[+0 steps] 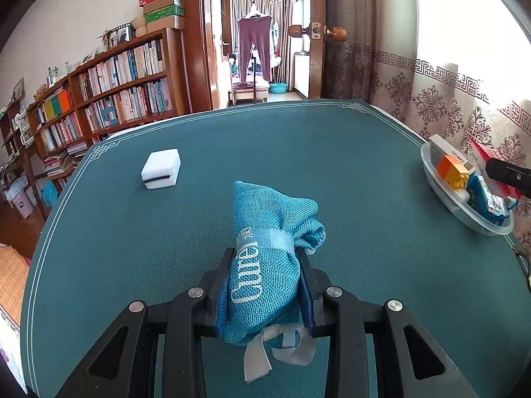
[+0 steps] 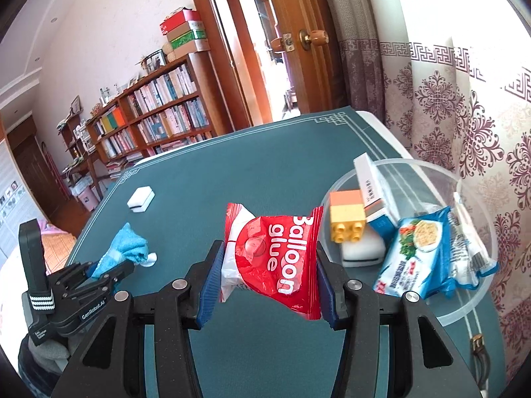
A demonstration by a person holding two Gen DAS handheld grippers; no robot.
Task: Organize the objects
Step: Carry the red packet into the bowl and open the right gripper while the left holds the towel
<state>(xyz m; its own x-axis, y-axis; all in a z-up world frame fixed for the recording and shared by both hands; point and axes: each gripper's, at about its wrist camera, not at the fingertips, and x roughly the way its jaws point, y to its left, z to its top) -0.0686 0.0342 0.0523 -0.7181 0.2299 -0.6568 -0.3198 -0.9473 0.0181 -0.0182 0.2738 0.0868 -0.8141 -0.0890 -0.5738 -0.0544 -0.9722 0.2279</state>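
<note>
My left gripper (image 1: 265,258) is shut on a blue woven pouch (image 1: 265,248) with a grey ribbon, held just above the green table mat; it also shows in the right wrist view (image 2: 122,248). My right gripper (image 2: 268,252) is shut on a red "Balloon glue" packet (image 2: 275,258), held above the mat just left of a clear plastic bowl (image 2: 478,301). The bowl holds an orange-yellow toy brick (image 2: 346,219), a white-blue box (image 2: 371,195), a blue noodle packet (image 2: 415,252) and a white block (image 2: 361,252). The bowl also shows in the left wrist view (image 1: 441,192).
A white eraser-like block (image 1: 161,168) lies on the far left of the mat, also in the right wrist view (image 2: 141,200). The table mat's (image 1: 365,165) right side runs along a patterned curtain (image 1: 464,112). A bookshelf (image 1: 99,99) and an open doorway stand beyond the table.
</note>
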